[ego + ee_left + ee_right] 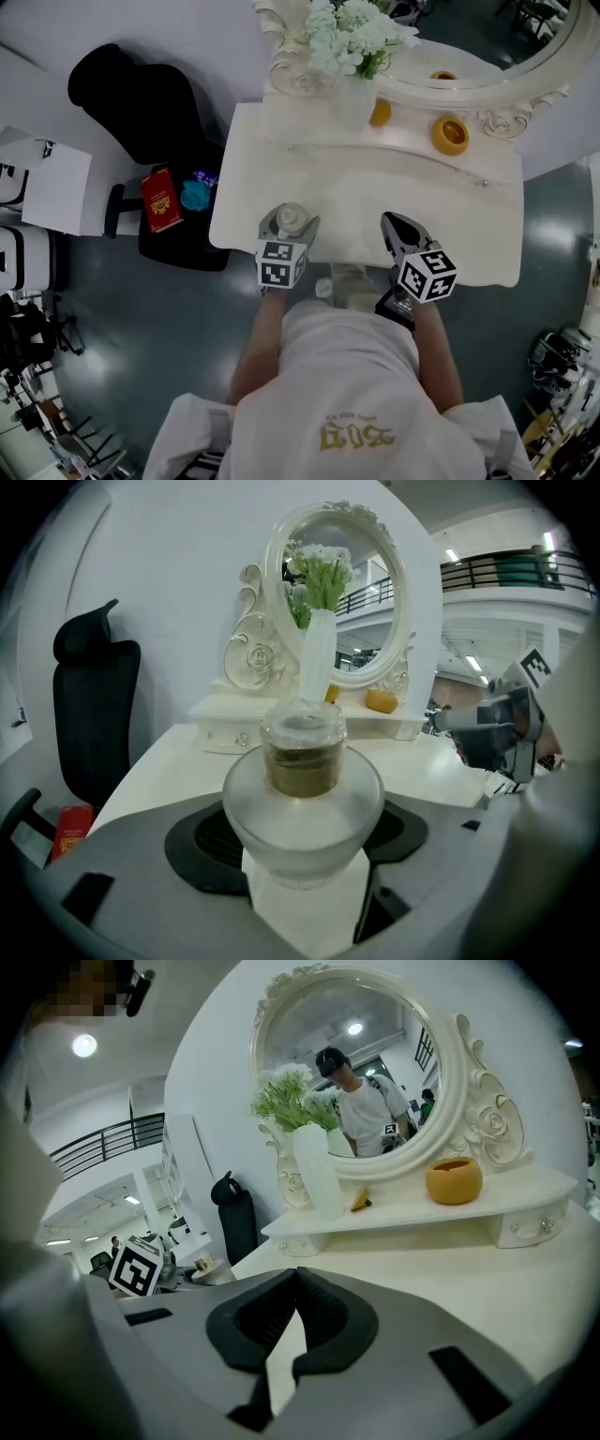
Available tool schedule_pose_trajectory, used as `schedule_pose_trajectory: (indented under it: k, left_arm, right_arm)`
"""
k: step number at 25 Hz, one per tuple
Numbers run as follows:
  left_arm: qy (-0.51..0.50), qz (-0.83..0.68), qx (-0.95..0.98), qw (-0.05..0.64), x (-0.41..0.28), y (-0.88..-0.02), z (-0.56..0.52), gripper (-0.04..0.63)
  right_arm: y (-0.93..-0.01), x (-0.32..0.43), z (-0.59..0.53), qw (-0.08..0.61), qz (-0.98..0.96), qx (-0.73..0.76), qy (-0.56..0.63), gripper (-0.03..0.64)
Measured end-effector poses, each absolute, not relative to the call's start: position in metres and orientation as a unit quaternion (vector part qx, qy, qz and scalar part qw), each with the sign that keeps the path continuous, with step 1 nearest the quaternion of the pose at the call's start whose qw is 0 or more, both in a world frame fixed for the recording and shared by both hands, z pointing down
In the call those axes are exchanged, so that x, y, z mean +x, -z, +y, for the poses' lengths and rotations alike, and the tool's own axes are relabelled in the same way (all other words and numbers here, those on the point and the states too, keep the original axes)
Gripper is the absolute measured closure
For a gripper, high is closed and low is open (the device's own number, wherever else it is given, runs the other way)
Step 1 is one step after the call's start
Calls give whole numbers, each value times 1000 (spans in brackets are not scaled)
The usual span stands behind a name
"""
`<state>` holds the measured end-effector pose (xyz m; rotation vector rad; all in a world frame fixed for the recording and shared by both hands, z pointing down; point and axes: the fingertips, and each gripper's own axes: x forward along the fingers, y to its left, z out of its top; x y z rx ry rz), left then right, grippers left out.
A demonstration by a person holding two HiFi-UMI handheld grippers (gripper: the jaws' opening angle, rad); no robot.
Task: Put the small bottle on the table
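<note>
The small bottle [292, 218] is frosted glass with a gold neck under a clear cap [303, 747]. My left gripper [287, 223] is shut on the small bottle's round body [303, 813], over the near edge of the white dressing table [469, 225]. Whether its base touches the tabletop cannot be told. My right gripper [394, 225] hovers over the table's near edge to the right. In the right gripper view its tips [292, 1274] meet with nothing between them. From the left gripper view, the right gripper [487, 728] shows at the right.
At the table's back stand a white vase of flowers [352, 66], an oval mirror [361, 1063] and an orange bowl [450, 134] on a low shelf [525, 1199]. A black chair [141, 98] and a red box [161, 199] sit left of the table.
</note>
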<state>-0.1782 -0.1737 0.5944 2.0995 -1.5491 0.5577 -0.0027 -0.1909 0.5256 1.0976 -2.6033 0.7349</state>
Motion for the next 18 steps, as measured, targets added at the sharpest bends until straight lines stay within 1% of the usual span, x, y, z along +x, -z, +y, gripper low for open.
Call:
schedule_pose_trajectory:
  k: [18]
  left_arm:
    - [-245,-555,758,240,-183,-637,-211,247]
  right_arm:
    - [-558,-1,-228,141,-871,379,-278,604]
